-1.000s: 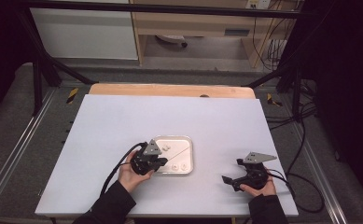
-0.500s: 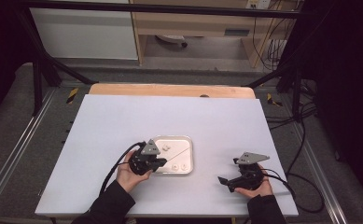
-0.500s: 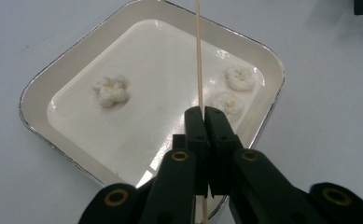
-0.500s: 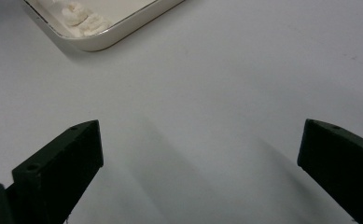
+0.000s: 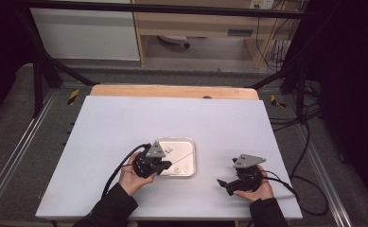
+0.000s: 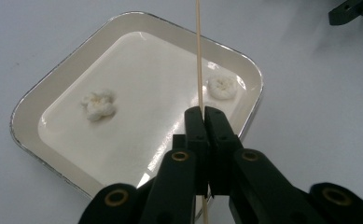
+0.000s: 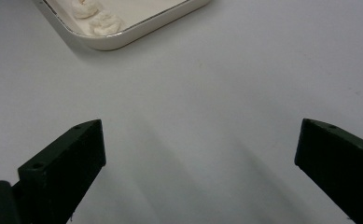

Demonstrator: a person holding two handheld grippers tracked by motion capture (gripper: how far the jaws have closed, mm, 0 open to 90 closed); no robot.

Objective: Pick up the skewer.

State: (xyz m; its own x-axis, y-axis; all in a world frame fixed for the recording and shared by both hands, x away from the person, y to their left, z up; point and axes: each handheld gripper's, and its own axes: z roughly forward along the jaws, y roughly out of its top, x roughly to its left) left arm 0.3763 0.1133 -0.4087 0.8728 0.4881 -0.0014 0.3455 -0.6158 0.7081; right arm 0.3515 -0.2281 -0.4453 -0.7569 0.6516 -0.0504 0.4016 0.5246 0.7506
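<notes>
My left tongs (image 6: 202, 119) are clamped on a thin wooden skewer (image 6: 198, 51), jaws pressed together with the stick running between them and out over the tray (image 6: 53, 79). My right tongs (image 7: 198, 172) stand wide apart with nothing between them, hovering over bare table (image 7: 244, 70) near the front edge, right of the tray.

The skewer projects forward from the left tongs, across the tray interior toward its far side. I judge it light, stiff along its length but easy to snap if bent sideways, and smooth enough to pivot in the grip; the hold sits near its rear end, so the tip will wander.

The tray sits on the table toward the front edge, slightly left of centre. It holds small white puffy pieces (image 6: 97, 103), one apart at the left, another (image 6: 222, 87) just beside the skewer. I judge these soft, very light and crushable; take one across its widest part with gentle closure, or steady it for piercing.
</notes>
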